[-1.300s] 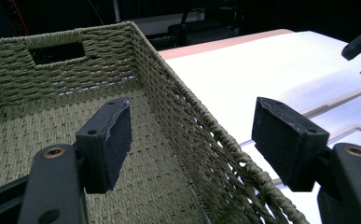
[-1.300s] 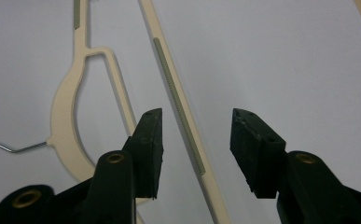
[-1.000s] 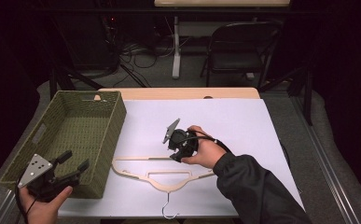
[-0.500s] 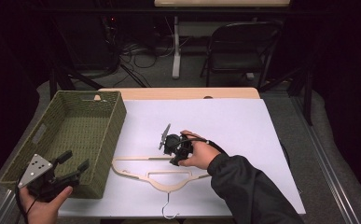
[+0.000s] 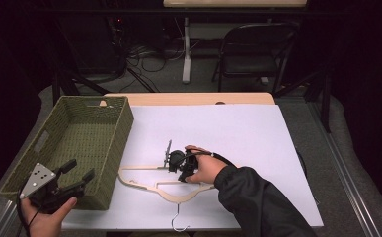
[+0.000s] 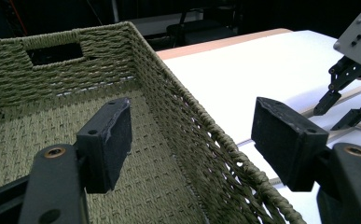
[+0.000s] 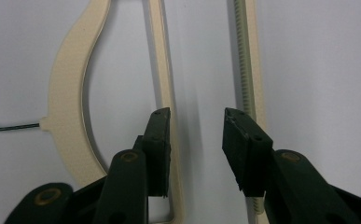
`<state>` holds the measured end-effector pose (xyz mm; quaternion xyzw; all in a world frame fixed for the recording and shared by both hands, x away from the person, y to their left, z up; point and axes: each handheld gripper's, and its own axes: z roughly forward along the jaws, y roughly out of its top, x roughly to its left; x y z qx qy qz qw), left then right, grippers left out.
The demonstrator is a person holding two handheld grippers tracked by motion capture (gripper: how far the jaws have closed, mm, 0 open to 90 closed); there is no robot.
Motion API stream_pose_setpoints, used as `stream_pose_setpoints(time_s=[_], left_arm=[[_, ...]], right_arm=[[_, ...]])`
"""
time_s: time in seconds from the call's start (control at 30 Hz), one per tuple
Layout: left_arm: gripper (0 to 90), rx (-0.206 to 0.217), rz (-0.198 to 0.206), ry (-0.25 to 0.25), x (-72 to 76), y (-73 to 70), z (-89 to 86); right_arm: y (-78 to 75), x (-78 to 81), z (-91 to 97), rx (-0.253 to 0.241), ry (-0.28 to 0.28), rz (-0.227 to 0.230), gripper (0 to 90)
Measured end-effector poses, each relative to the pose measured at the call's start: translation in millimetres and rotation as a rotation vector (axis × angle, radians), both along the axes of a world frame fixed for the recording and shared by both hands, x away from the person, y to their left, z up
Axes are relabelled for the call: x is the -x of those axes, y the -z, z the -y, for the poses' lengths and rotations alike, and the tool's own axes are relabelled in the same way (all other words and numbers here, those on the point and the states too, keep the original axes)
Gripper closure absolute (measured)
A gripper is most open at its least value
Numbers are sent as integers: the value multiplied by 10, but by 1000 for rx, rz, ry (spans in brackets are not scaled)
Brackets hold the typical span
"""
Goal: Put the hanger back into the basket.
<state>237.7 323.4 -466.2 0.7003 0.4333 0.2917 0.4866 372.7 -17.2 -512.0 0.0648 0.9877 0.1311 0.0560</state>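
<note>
A cream wooden hanger (image 5: 144,180) with a metal hook lies flat on the white table cover, just right of the basket. My right gripper (image 5: 176,170) points down at its middle, low over it. In the right gripper view the hanger (image 7: 71,84) lies right under my right gripper (image 7: 197,126). Its jaws have just been closing and stand open. One is over the thin bar, the other over the ribbed bar, with bare cover between them. My left gripper (image 5: 80,170) is held at the basket's near corner, open and holding nothing (image 6: 192,135).
A green woven basket (image 5: 124,128) stands on the table's left side, its rim (image 6: 192,107) between my left gripper's jaws and the white cover. A folding chair (image 5: 257,54) and cables are on the floor beyond the table.
My right gripper has come down and to the left onto the hanger's middle, and its jaws have narrowed. The left gripper has stayed where it was.
</note>
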Motion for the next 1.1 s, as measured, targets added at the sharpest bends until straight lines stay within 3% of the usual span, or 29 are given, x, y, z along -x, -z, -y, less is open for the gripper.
stream_pose_setpoints(time_s=[1.1], left_arm=[[291,-3,-3,1,-8,11,5]], right_arm=[[158,22,-54,99,-34,-58,768]])
